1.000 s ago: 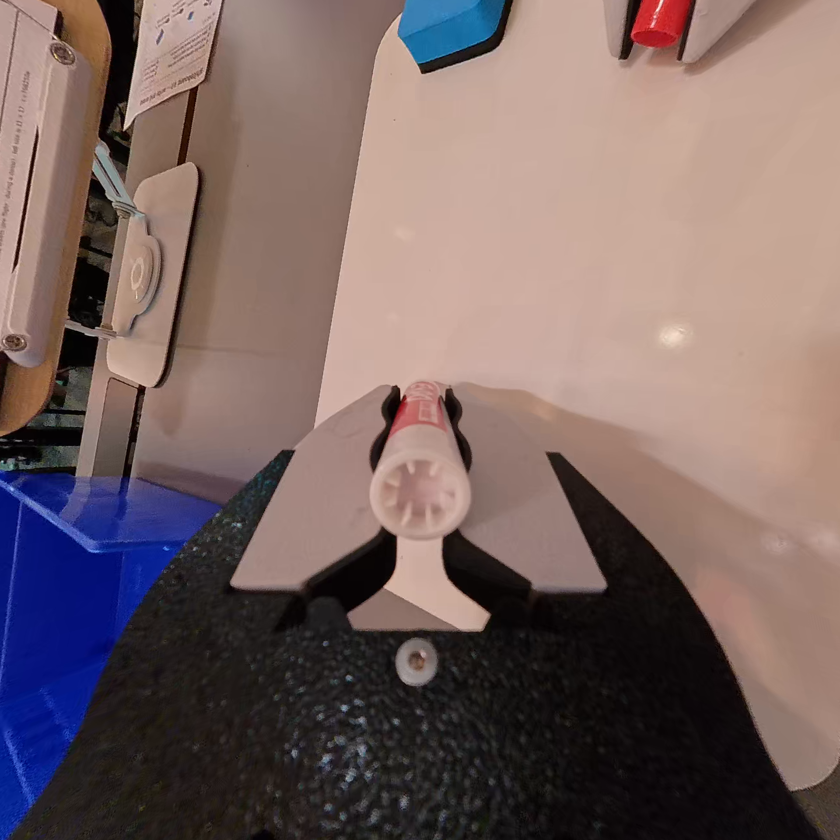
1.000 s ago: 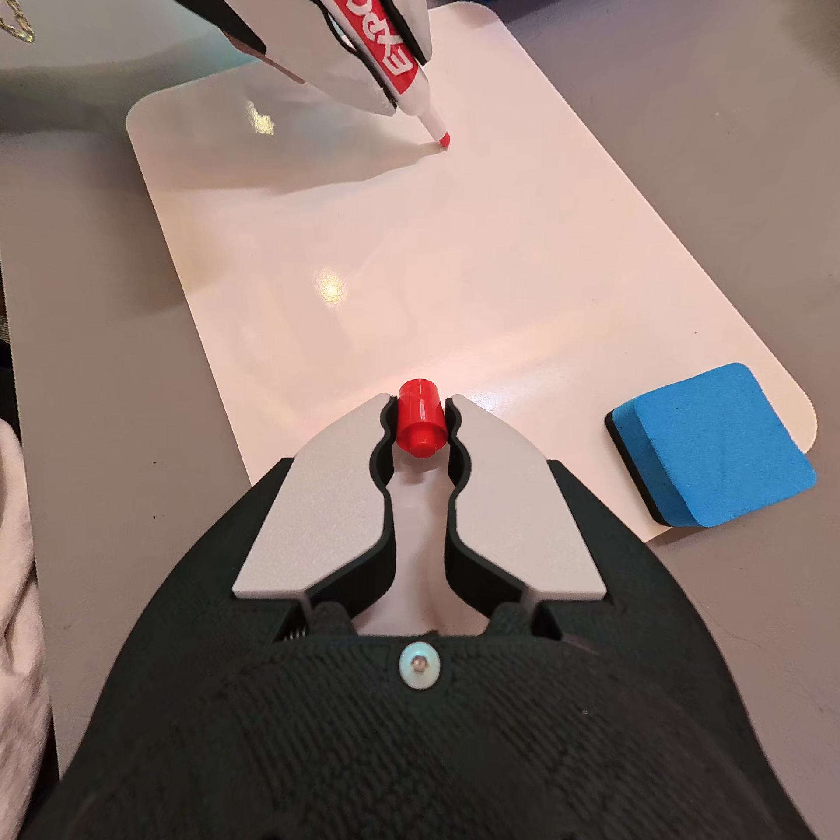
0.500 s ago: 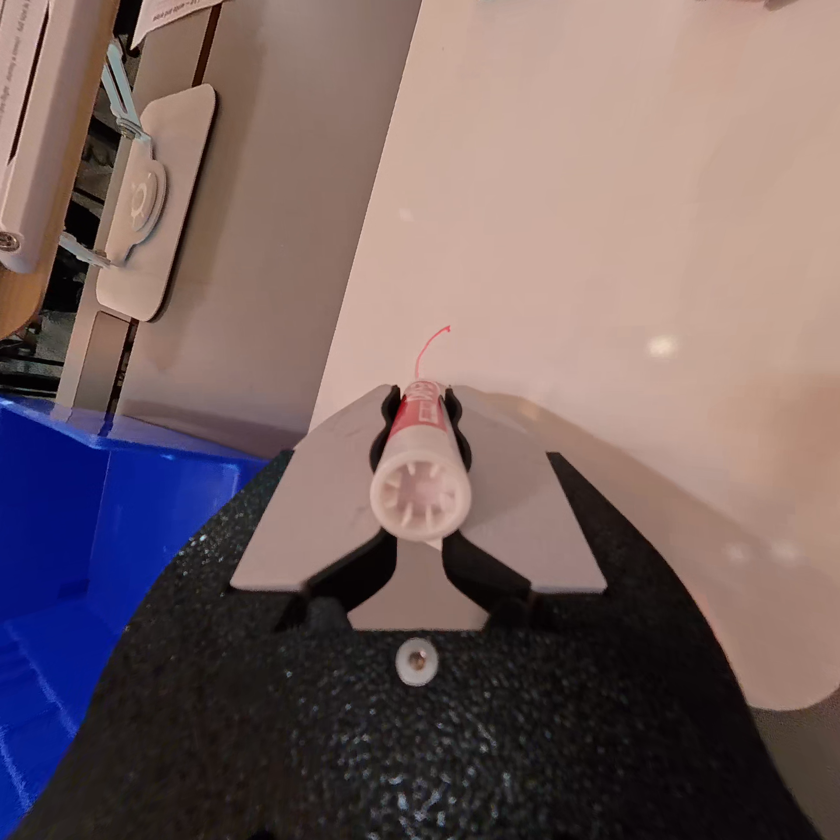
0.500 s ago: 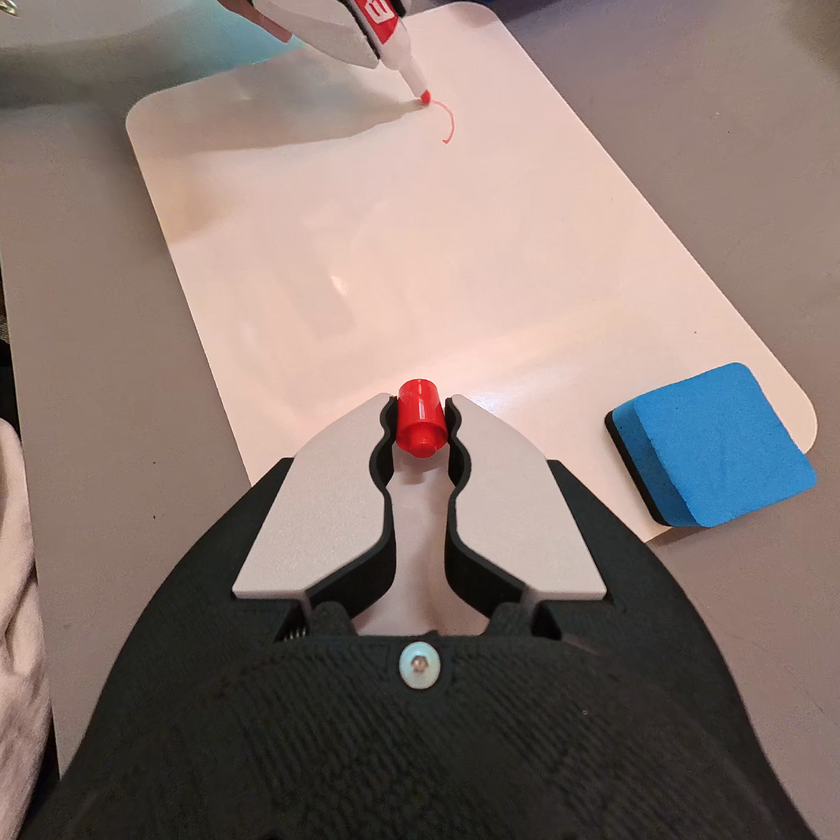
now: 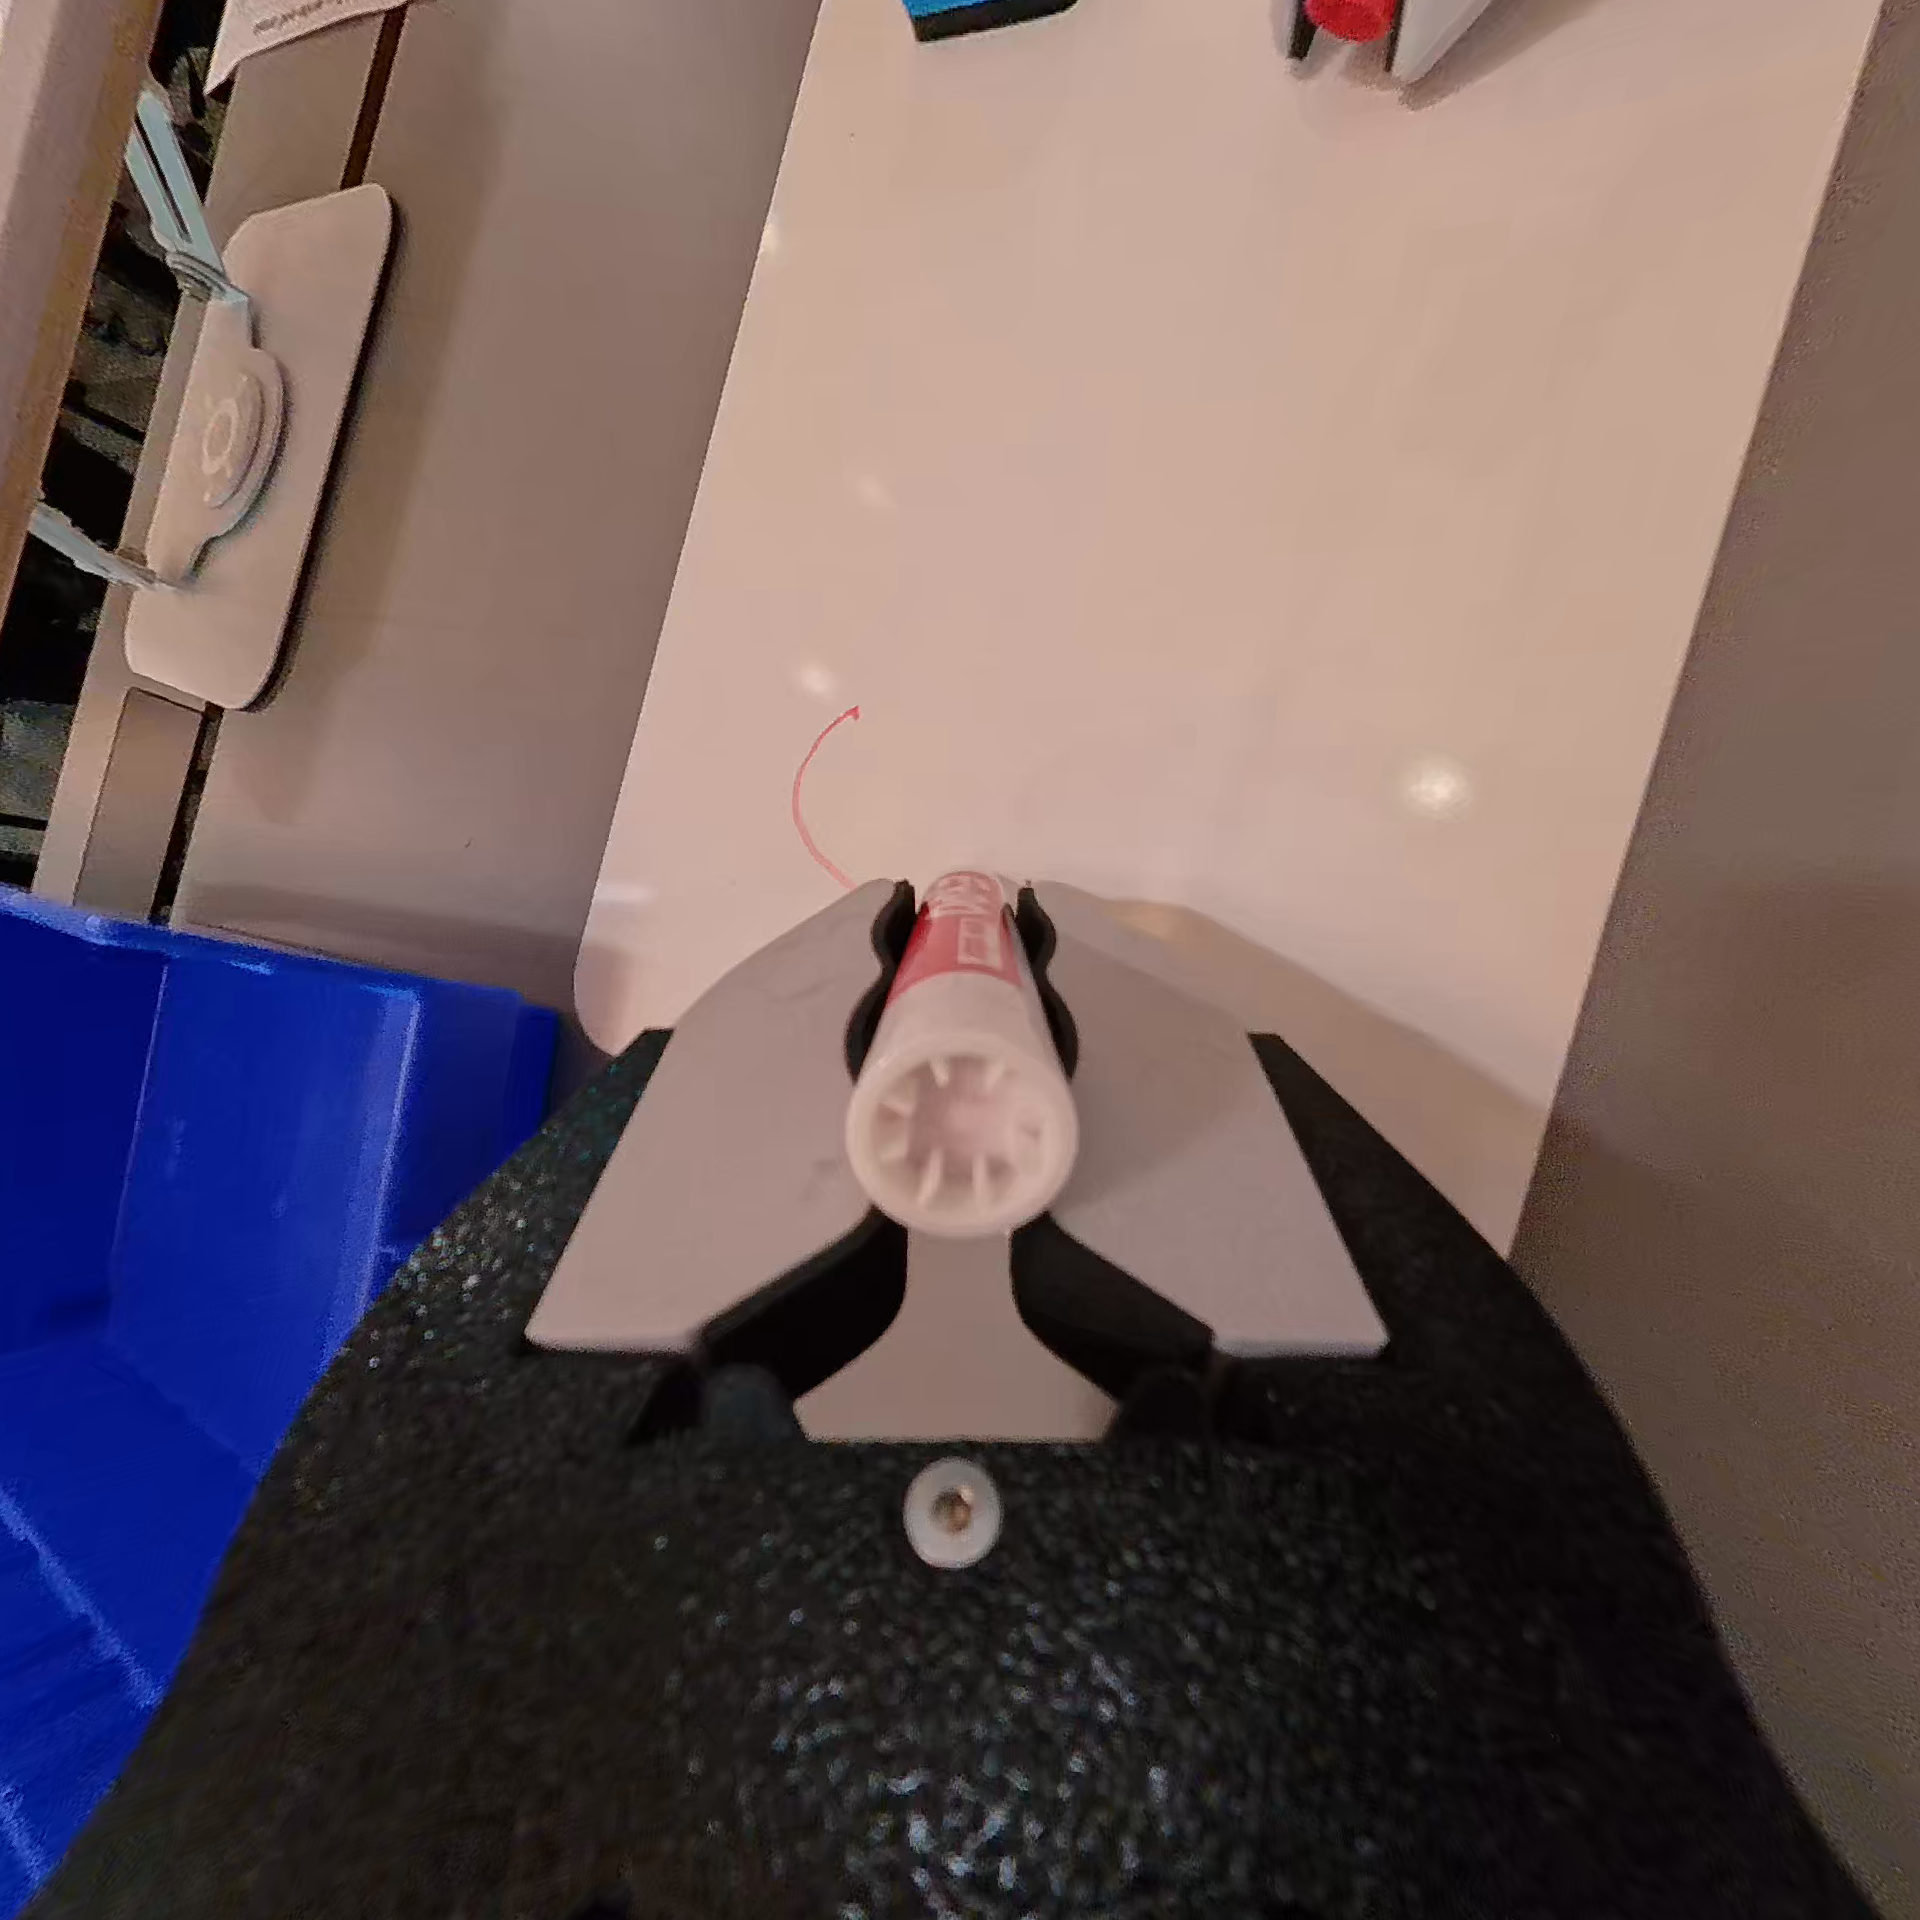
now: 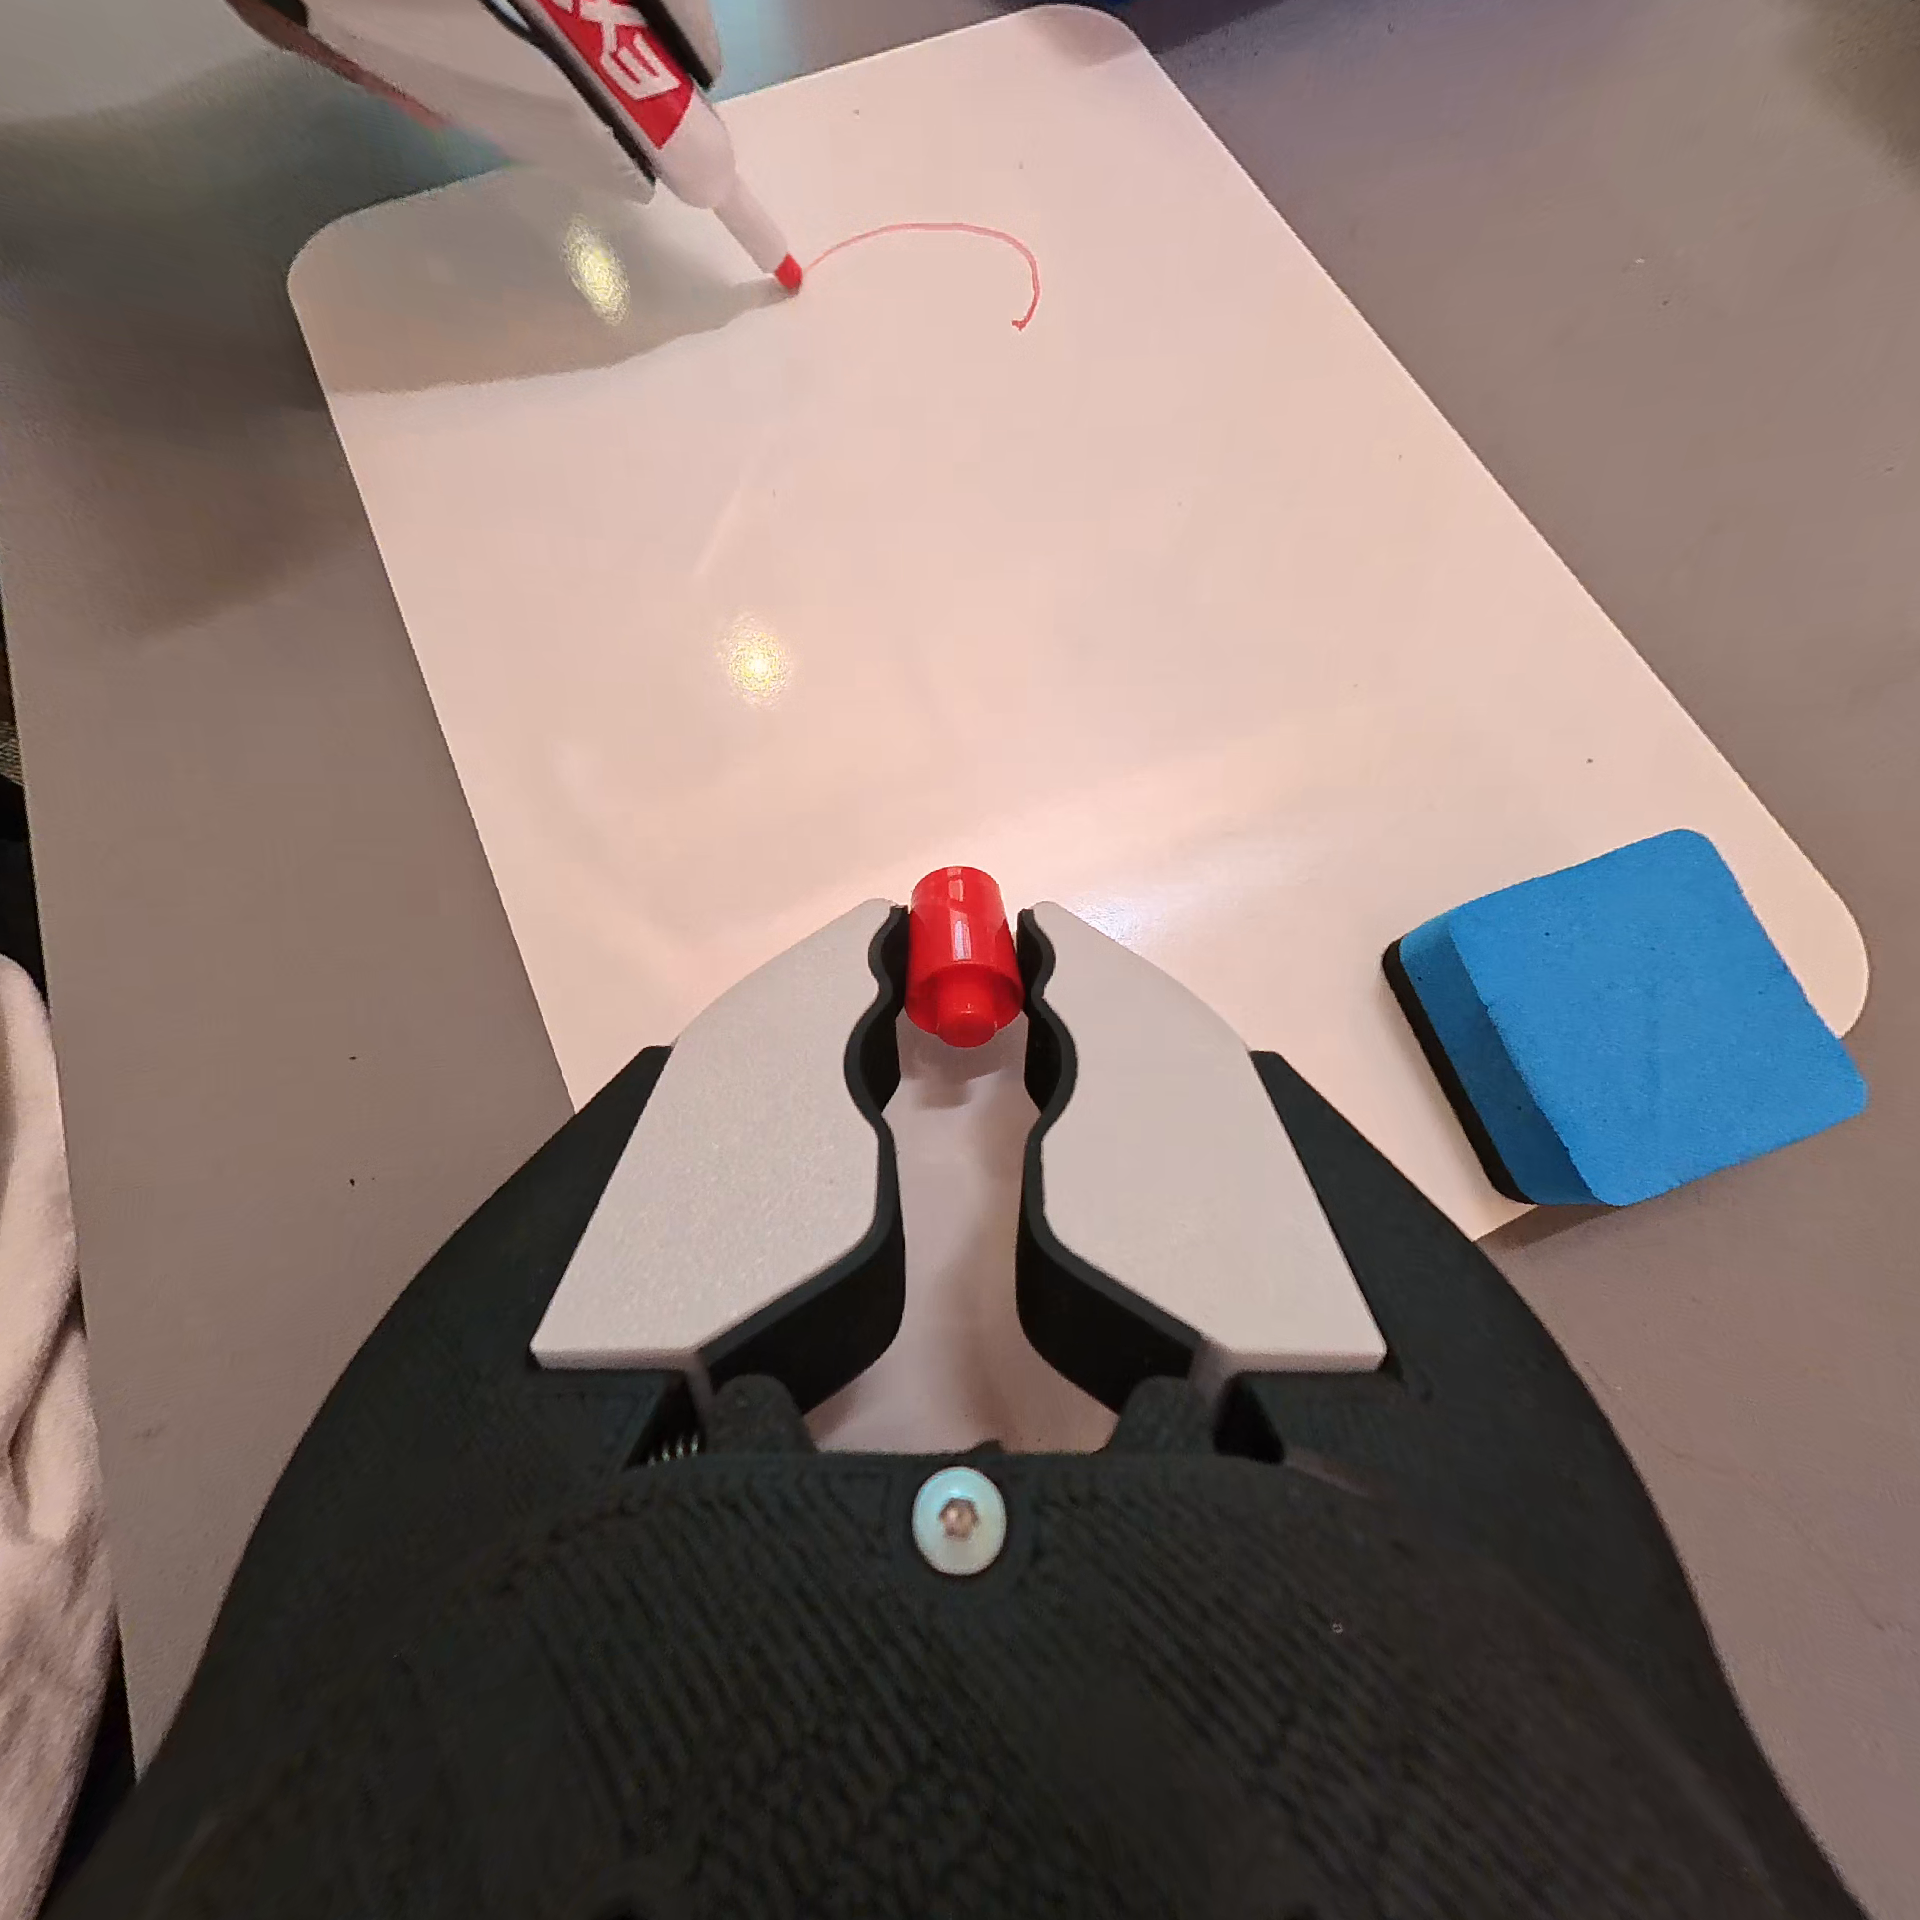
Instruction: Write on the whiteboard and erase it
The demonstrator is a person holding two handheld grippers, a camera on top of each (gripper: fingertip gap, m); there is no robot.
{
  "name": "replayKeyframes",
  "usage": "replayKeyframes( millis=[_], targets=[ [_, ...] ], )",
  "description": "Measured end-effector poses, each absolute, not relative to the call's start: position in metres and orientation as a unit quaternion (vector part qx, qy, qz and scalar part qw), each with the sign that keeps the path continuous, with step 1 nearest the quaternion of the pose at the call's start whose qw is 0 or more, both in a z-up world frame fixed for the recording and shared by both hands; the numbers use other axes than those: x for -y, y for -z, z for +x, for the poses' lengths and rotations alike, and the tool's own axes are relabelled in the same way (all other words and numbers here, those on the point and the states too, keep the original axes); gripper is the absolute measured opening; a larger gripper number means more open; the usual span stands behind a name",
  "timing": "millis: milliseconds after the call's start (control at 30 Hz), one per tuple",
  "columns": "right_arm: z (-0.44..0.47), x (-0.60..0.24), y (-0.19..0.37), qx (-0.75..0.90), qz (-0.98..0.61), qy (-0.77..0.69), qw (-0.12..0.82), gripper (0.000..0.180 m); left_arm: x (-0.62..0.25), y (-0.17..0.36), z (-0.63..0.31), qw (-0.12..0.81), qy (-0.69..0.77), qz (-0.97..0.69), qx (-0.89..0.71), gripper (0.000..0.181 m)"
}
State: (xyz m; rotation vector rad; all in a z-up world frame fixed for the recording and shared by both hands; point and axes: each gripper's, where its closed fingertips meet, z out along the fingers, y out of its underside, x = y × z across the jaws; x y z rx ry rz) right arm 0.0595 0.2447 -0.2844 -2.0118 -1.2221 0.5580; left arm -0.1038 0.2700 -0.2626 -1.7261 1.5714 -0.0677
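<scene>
Both fingers (image 5: 790, 1091) tight around marker (image 5: 961, 1049)

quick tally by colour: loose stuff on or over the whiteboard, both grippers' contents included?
Red: 2, the marker in the left gripper and the marker cap in the right gripper
Blue: 1, the foam eraser
Total: 3

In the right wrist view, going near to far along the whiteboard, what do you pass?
Red marker cap in the right claw → light glare spot → end of the red curved line → marker tip touching the whiteboard.
</scene>
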Motion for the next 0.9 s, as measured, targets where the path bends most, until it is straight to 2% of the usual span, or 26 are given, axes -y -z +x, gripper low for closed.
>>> replayKeyframes(
  millis=[33, 500, 900],
  targets=[
    [0.06, -0.245, 0.284, 0.473, -0.778, -0.216, 0.353, 0.02, -0.267, 0.262, -0.101, 0.392, 0.032, -0.679, -0.62, 0.019],
    [0.06, -0.245, 0.284, 0.472, -0.778, -0.216, 0.354, 0.02, -0.276, 0.262, -0.059, 0.412, 0.076, -0.663, -0.62, 0.02],
    [0.06, -0.245, 0.285, 0.473, -0.778, -0.216, 0.353, 0.02, -0.312, 0.263, -0.069, 0.422, 0.072, -0.683, -0.592, 0.019]
  ],
)
